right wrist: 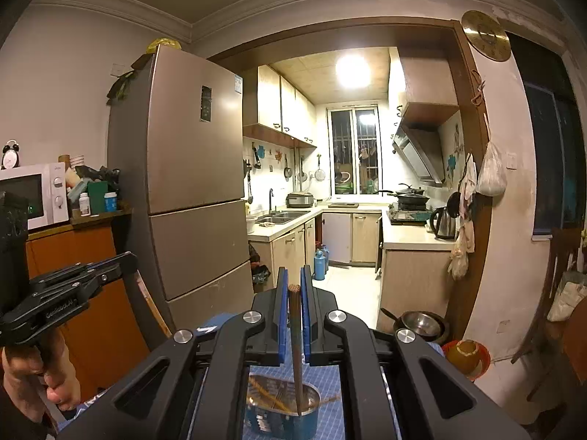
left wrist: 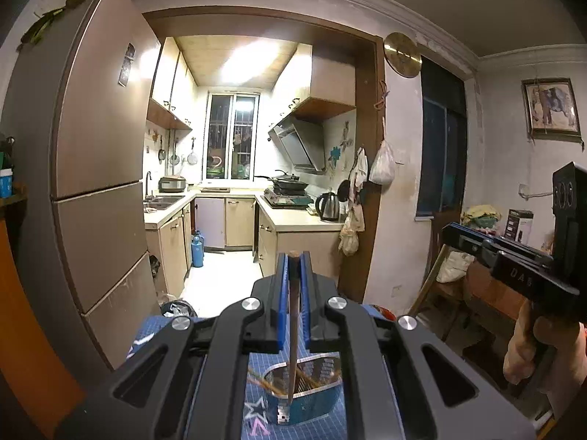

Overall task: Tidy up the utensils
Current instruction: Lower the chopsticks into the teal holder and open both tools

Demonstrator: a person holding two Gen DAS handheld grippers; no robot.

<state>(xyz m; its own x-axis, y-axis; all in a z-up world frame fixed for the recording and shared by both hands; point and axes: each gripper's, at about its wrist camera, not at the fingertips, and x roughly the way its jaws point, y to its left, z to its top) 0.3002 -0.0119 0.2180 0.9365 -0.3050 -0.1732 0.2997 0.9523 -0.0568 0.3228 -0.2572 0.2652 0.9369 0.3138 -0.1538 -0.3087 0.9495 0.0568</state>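
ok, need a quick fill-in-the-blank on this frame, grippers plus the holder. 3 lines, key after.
1. Each gripper, left gripper and right gripper, is shut on one ____.
2. Below them stands a blue utensil holder with a ____ inner basket.
3. The holder rests on a ____ grid-patterned mat.

Missing words: chopstick; metal; blue

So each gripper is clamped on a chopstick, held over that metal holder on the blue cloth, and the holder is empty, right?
Not empty. The right wrist view shows more chopsticks lying inside the holder. The rest holds: the left gripper and the right gripper each clamp a chopstick above it.
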